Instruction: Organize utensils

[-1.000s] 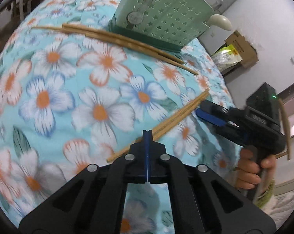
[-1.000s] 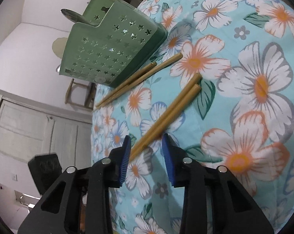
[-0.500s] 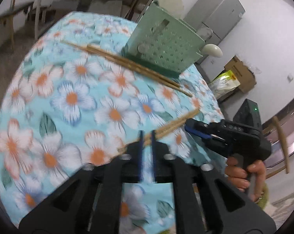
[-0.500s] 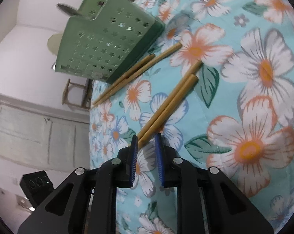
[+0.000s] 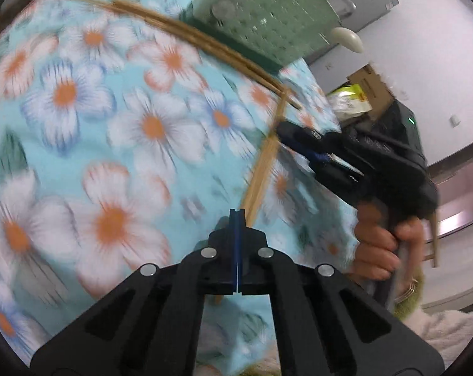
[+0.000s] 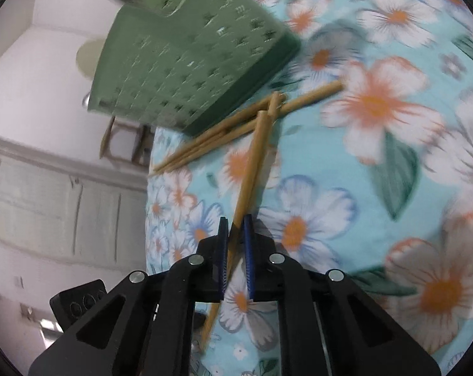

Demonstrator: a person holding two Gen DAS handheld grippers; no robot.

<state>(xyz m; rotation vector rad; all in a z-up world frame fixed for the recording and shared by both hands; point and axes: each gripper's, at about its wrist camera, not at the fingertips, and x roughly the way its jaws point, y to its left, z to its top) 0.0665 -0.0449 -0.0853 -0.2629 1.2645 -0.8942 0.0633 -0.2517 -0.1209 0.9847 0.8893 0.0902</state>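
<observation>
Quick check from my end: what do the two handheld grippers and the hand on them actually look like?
Both the left gripper and the right gripper are matte black plastic with blue finger pads and round silver screws. The bare hand shows a ring; the right unit carries a small green light.

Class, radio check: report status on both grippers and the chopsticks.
Right gripper shut on one chopstick pair. Left gripper shut, empty. Second chopstick pair on the tablecloth against the green utensil holder; held pair's far ends overlap it.

blurred: floral tablecloth | cut off: green utensil holder top
</observation>
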